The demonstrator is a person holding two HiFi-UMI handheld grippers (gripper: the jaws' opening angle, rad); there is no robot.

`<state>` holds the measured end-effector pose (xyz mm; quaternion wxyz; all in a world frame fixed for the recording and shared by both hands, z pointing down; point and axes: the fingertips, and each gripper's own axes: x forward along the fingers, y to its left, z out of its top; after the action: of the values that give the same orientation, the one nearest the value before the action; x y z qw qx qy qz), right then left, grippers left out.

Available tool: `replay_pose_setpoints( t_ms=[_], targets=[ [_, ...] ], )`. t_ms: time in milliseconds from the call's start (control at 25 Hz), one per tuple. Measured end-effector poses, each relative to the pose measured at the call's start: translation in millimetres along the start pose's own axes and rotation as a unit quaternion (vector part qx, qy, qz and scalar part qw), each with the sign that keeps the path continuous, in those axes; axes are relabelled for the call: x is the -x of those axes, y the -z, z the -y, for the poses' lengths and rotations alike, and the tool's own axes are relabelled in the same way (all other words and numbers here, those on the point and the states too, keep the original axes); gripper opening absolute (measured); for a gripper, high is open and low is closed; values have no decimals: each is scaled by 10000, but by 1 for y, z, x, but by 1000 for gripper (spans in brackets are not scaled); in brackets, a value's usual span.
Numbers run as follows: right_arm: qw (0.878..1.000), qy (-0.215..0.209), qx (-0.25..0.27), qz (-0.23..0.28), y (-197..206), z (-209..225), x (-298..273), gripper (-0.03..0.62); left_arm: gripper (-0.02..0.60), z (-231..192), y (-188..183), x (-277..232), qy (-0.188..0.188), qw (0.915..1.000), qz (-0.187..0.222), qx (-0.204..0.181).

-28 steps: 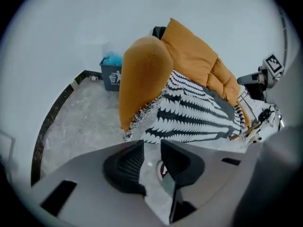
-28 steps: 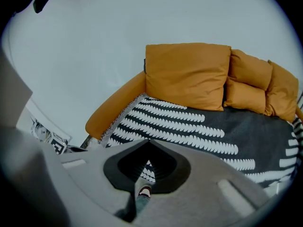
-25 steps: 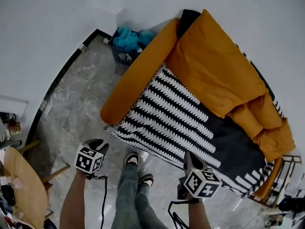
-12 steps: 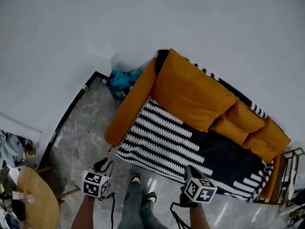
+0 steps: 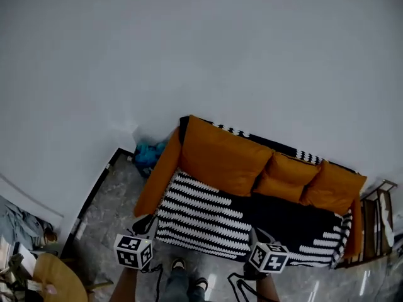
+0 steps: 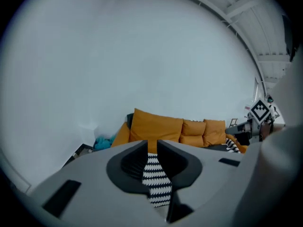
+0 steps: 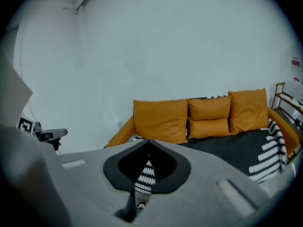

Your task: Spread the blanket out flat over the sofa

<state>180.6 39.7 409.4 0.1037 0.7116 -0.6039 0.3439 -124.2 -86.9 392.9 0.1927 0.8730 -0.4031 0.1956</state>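
Below, stone floor (image 5: 113, 200), white wall (image 5: 189, 55), blanket (image 5: 201, 216) across orange sofa (image 5: 154, 181), left gripper (image 6: 152, 144) just narrowed, empty, right gripper (image 7: 148, 142) closed, empty.

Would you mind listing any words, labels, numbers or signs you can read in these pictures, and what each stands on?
No text can be read anywhere.
Marker cubes: black-and-white square patterns only, no letters or numbers.
Small label on the wall: too small and blurred to read.
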Motion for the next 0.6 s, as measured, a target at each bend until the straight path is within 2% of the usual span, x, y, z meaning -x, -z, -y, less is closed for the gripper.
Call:
replay_pose_setpoints(
  t_ms=[80, 280, 600],
  targets=[
    [9998, 123, -22, 164, -10, 14, 18, 5, 60, 23, -23, -1, 95, 9998, 162, -87],
    [9969, 435, 11, 658, -44, 49, 57, 5, 34, 80, -79, -13, 195, 9963, 500, -675],
    [9831, 1167, 167, 1403, -96, 95, 114, 5, 23, 164, -142, -43, 842, 9868, 873, -1077]
  ],
)
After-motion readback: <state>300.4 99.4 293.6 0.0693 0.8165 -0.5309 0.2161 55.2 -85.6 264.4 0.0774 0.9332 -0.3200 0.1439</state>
